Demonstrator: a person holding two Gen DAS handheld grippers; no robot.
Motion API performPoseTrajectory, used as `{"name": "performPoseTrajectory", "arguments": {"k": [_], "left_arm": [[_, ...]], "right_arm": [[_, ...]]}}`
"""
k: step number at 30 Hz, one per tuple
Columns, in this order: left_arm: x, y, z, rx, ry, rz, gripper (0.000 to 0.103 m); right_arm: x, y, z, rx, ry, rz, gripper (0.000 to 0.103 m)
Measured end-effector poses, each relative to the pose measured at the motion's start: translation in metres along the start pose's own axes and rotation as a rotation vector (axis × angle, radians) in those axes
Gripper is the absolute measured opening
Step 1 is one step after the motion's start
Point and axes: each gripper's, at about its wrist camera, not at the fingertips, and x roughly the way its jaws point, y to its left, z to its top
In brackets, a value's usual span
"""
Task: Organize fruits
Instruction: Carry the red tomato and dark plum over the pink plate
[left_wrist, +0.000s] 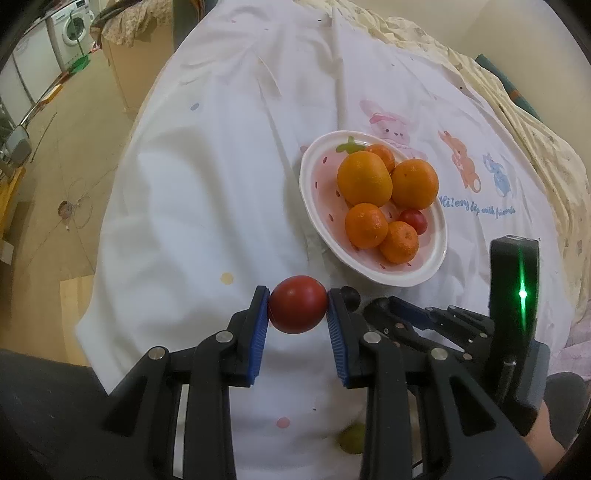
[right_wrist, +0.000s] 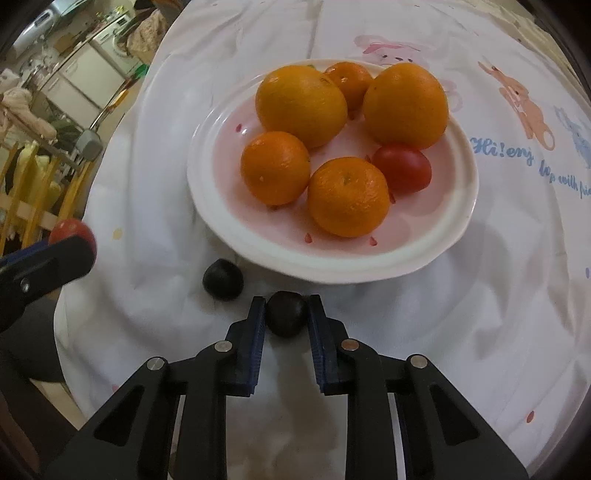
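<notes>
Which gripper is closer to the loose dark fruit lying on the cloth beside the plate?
Right. The right gripper, shut on another dark fruit, sits right beside the loose dark fruit; the left gripper, holding a red tomato, is farther off.

The left black plastic two-finger gripper (left_wrist: 297, 308) has angular linkage arms with triangular cut-outs, joined by round silver pivot pins behind the fingers. Each of its fingers (left_wrist: 258, 325) carries a ribbed blue pad on the inner face. The right black plastic gripper (right_wrist: 287, 314) is built the same way: blue ribbed fingers (right_wrist: 255, 339), silver pins, cut-out arms. Behind its fingers, the left view shows a black upright housing (left_wrist: 513, 288) with a glowing green light strip.
</notes>
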Motion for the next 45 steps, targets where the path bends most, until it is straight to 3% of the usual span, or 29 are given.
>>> {"name": "performPoseTrajectory", "arguments": {"k": [11, 18, 23, 33, 40, 45], "left_arm": [[-0.002, 0.003, -0.002, 0.007, -0.015, 0.021, 0.027], [-0.013, -0.002, 0.012, 0.019, -0.020, 0.011, 0.027], [-0.022, -0.006, 0.040, 0.061, -0.053, 0.046, 0.027], [-0.014, -0.018, 0.094, 0.133, -0.077, 0.082, 0.027], [0.037, -0.029, 0.092, 0.159, 0.000, 0.043, 0.027], [0.052, -0.043, 0.082, 0.240, 0.026, 0.032, 0.027]], "right_arm": [[-0.033, -0.011, -0.004, 0.059, -0.042, 0.085, 0.023], [-0.087, -0.030, -0.002, 0.101, -0.159, 0.143, 0.023], [-0.117, -0.044, 0.024, 0.151, -0.256, 0.152, 0.023], [-0.111, -0.061, 0.075, 0.132, -0.243, 0.118, 0.024], [-0.073, -0.076, 0.080, 0.176, -0.214, 0.169, 0.024], [-0.053, -0.075, 0.080, 0.160, -0.167, 0.176, 0.024]]}}
